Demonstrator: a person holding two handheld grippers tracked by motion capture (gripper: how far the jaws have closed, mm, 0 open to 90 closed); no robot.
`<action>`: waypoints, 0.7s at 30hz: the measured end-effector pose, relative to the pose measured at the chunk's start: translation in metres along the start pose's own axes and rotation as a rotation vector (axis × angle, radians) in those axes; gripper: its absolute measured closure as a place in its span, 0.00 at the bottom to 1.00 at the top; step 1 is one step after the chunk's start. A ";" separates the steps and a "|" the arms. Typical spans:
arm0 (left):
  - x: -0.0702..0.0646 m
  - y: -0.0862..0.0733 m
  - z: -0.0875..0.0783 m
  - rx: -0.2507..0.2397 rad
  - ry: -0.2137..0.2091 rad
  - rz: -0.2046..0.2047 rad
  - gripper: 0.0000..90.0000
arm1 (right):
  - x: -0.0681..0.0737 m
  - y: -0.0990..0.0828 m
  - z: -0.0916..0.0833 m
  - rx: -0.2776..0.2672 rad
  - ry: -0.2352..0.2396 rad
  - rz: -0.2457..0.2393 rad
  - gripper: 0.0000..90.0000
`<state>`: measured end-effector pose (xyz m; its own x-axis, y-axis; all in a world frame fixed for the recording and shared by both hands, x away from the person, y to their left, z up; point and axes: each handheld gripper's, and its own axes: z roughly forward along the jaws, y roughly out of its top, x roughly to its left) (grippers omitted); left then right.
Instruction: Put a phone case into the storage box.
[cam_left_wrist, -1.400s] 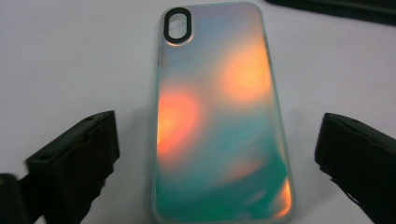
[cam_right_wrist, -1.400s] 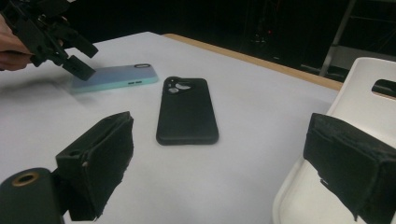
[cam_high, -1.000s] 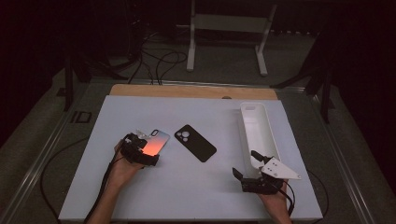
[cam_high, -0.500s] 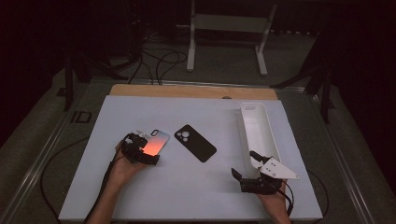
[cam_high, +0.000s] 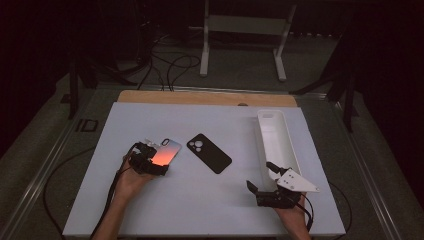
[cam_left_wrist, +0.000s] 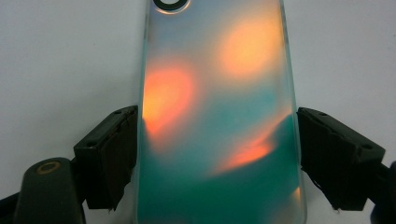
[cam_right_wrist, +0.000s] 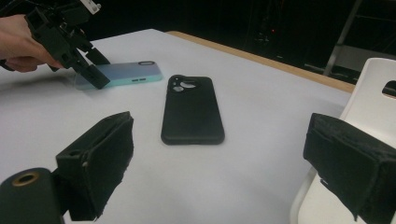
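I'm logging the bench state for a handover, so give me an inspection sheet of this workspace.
Surface: pale table mat on a wooden table.
Job's things: iridescent phone case lying flat between the left gripper's jaws; black phone case flat at mid-table, camera cutout facing up.
Clutter: long white tray at the right side; nothing seen in the part that shows.
Grippers: left gripper straddles the iridescent case, jaws have just been closing, pads at its edges with a slim gap visible; right gripper open, nothing between its jaws, beside the tray.
Cables: one trails from each gripper; more lie on the floor beyond the table.
Surroundings: dark room, white metal stand behind.
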<state>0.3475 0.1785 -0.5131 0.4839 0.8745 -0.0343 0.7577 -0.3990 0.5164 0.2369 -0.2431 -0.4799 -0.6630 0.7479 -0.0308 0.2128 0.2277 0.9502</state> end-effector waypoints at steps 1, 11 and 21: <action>0.000 0.000 -0.001 -0.009 -0.003 -0.002 0.19 | 0.000 0.000 0.000 0.000 -0.002 0.003 0.09; -0.009 0.000 -0.018 -0.090 0.049 0.033 0.19 | 0.000 0.003 0.002 -0.002 0.004 0.005 0.09; -0.015 0.000 -0.034 -0.179 0.064 0.039 0.19 | -0.001 0.015 0.010 0.016 0.034 0.007 0.09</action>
<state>0.3258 0.1750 -0.4836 0.4782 0.8773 0.0408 0.6457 -0.3827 0.6607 0.2483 -0.2345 -0.4684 -0.6854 0.7280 -0.0131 0.2286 0.2322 0.9454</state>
